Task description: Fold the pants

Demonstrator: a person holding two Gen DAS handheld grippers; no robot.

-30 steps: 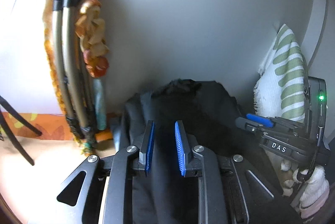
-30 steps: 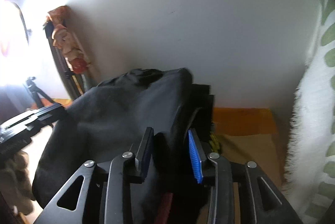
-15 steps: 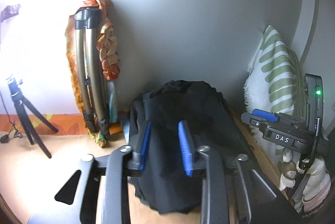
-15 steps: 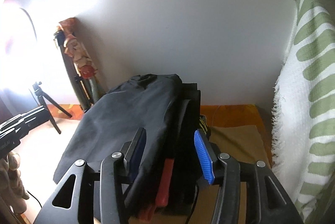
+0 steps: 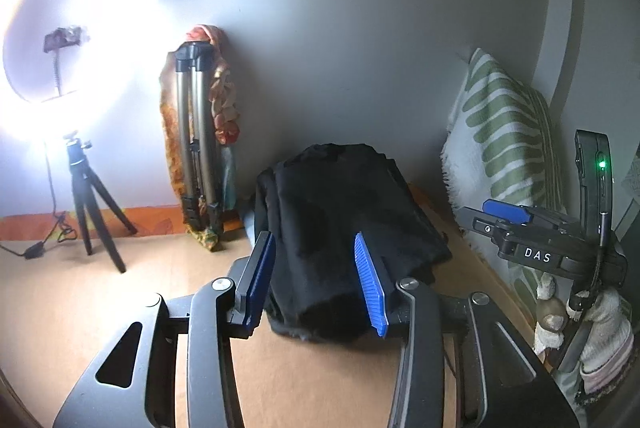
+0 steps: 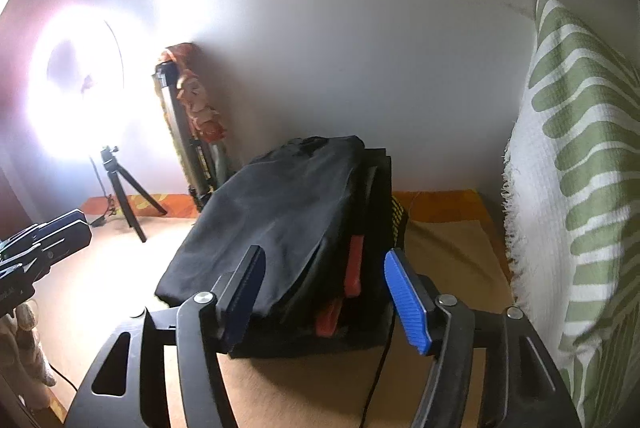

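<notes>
Pants (image 5: 344, 228) folded, black | left claw (image 5: 316, 284) wide | right claw (image 6: 324, 292) wide, labelled "DAS"

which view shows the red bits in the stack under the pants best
The right wrist view: the red pieces show along the stack's side, below the folded pants. In the left wrist view the pants cover the stack and no red is visible.

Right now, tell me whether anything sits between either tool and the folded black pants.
Nothing visible does. The left tool is open with the near end of the pants right between its fingers. The right tool is open too, facing the same stack with nothing in between.
</notes>
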